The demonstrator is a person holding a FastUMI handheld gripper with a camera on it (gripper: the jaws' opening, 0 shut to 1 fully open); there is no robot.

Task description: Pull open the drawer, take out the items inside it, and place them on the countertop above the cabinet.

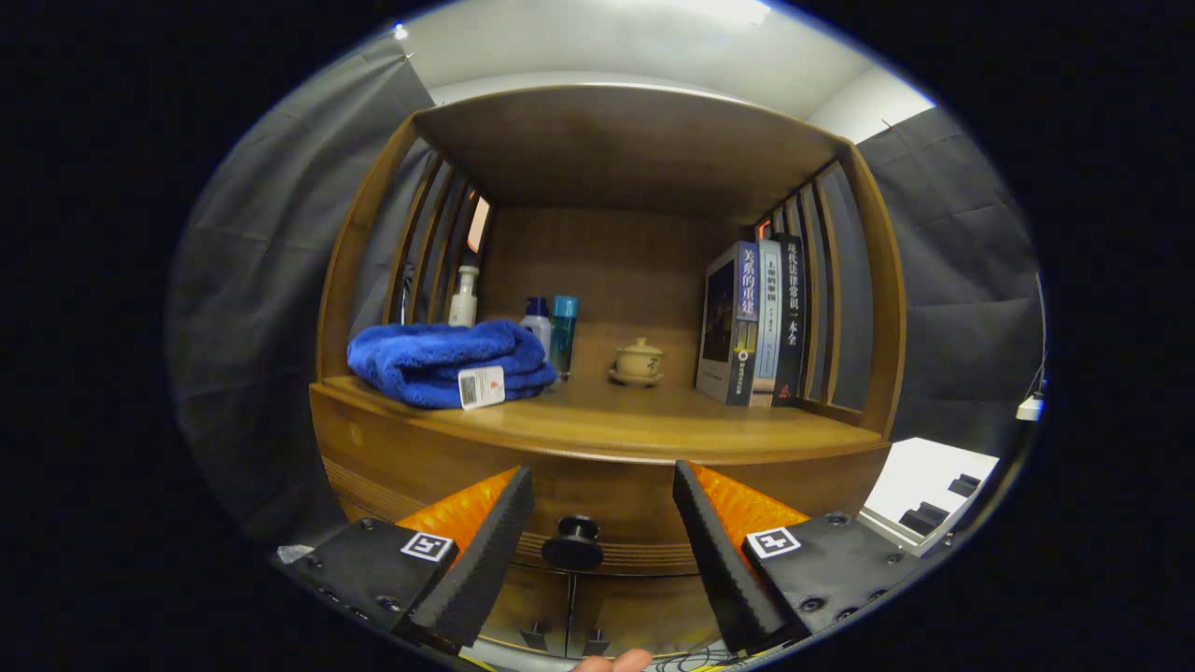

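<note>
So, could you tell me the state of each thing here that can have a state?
drawer: closed
drawer knob: free, between the open fingers, not gripped
gripper: open, fingers either side of the knob
blue towel: folded, lying on the countertop
lidded cup: lid on, upright on its saucer
books: standing upright, closed
bottles: upright, capped

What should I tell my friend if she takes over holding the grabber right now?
Gripper: open, holding nothing, its fingers either side of the drawer knob.
Drawer: shut, so the items inside are hidden.
Countertop: already has a blue towel, some bottles, a lidded cup and books; bare wood in front of the cup.
Done: nothing yet.
Left: grip the knob, pull the drawer open, lift the items out onto the countertop.
</note>
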